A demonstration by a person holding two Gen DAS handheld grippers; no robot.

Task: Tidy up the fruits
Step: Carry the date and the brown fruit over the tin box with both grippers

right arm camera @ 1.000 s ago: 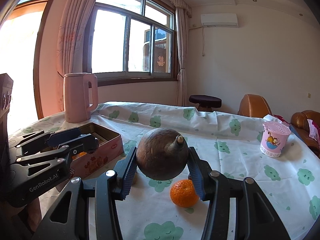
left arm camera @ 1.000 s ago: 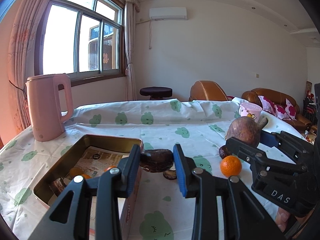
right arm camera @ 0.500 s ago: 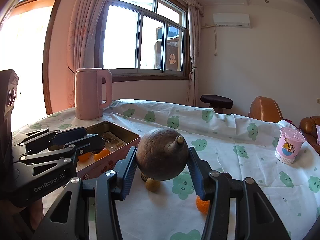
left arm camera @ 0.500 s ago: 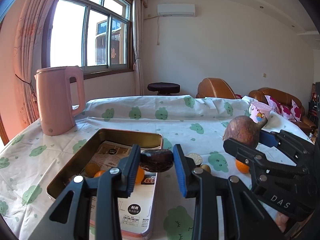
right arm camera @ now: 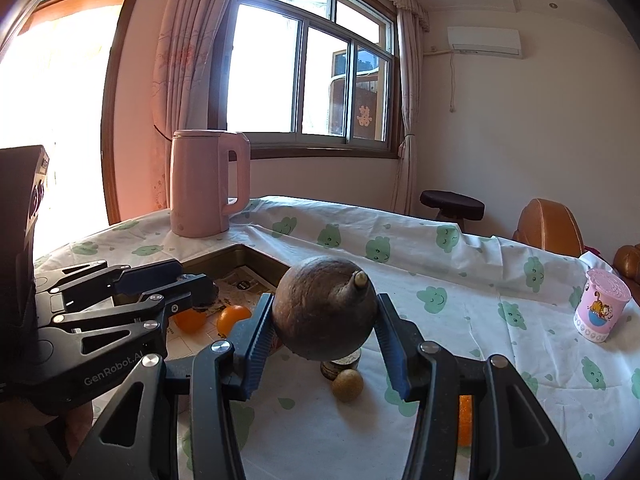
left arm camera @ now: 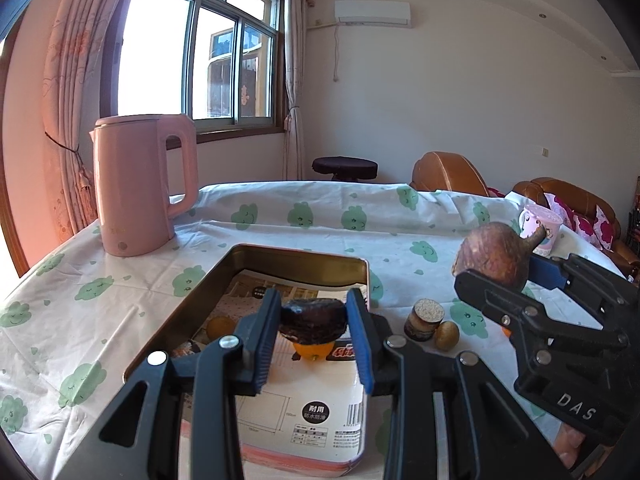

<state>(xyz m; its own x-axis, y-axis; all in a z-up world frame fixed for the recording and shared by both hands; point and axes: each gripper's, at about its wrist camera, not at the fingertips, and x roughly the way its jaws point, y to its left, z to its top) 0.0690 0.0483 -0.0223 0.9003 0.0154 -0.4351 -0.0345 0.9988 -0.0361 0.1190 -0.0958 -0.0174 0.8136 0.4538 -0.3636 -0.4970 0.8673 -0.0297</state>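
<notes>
My left gripper point(left arm camera: 314, 330) is shut on a dark wrinkled fruit point(left arm camera: 313, 320) and holds it above the open metal tin point(left arm camera: 240, 280). The tin holds small oranges point(left arm camera: 313, 349) on printed paper. My right gripper point(right arm camera: 326, 322) is shut on a large round brown fruit with a stub point(right arm camera: 324, 314), held above the table to the right of the tin point(right arm camera: 256, 258). The brown fruit also shows in the left wrist view point(left arm camera: 494, 254). The left gripper shows in the right wrist view point(right arm camera: 168, 286) over the oranges point(right arm camera: 234, 316).
A pink kettle point(left arm camera: 140, 184) stands at the table's back left. A small cork-topped jar point(left arm camera: 424, 320) and a small brownish fruit point(left arm camera: 447, 335) sit beside the tin. An orange point(right arm camera: 464, 416) lies under my right gripper. A pink cup point(right arm camera: 600, 306) stands far right.
Both grippers have moved left with their fruits. The left gripper has gone from beside the tin to above its inside. The right gripper has passed the orange on the table.
</notes>
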